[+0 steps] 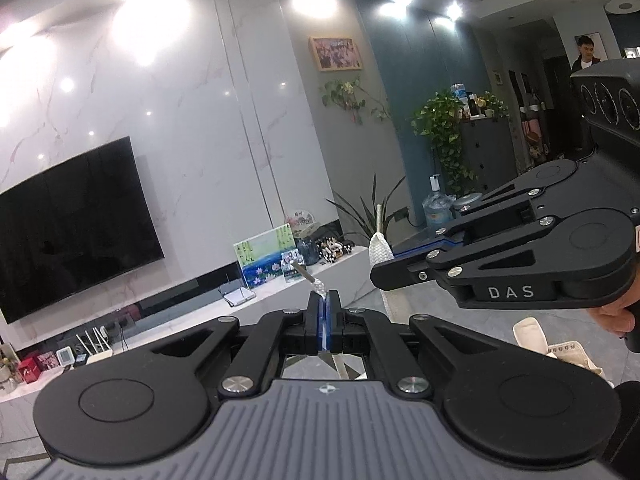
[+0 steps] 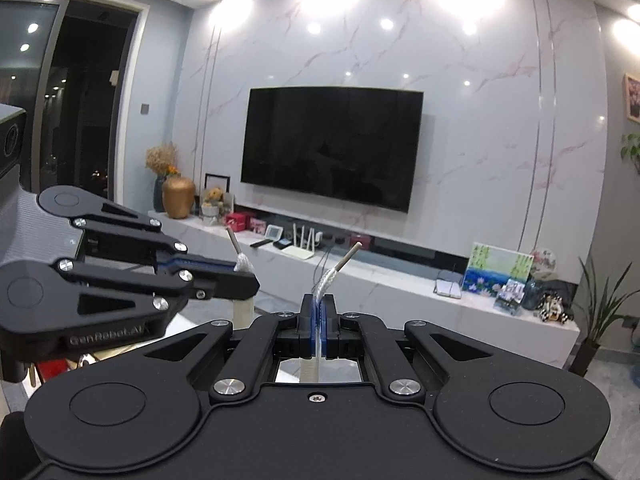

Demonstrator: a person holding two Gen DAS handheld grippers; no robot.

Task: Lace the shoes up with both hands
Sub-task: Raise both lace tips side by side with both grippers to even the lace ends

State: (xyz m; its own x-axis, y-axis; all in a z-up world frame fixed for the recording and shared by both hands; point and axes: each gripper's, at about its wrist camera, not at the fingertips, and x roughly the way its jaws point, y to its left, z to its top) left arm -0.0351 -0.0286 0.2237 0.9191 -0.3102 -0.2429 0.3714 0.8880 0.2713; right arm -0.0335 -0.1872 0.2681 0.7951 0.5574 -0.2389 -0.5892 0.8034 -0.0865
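My left gripper is shut on one end of a white shoelace, and the aglet sticks up past its blue pads. To its right, my right gripper is shut on the other lace end, whose strand hangs down behind it. A cream shoe lies low at the right edge on the grey floor. In the right wrist view my right gripper pinches its lace end. The left gripper is beside it at the left with its lace end. Both grippers are held high and point roughly level.
A wall-mounted TV hangs over a long low white cabinet that carries small items and pictures. Potted plants and a water bottle stand at the right. A person stands in a far doorway.
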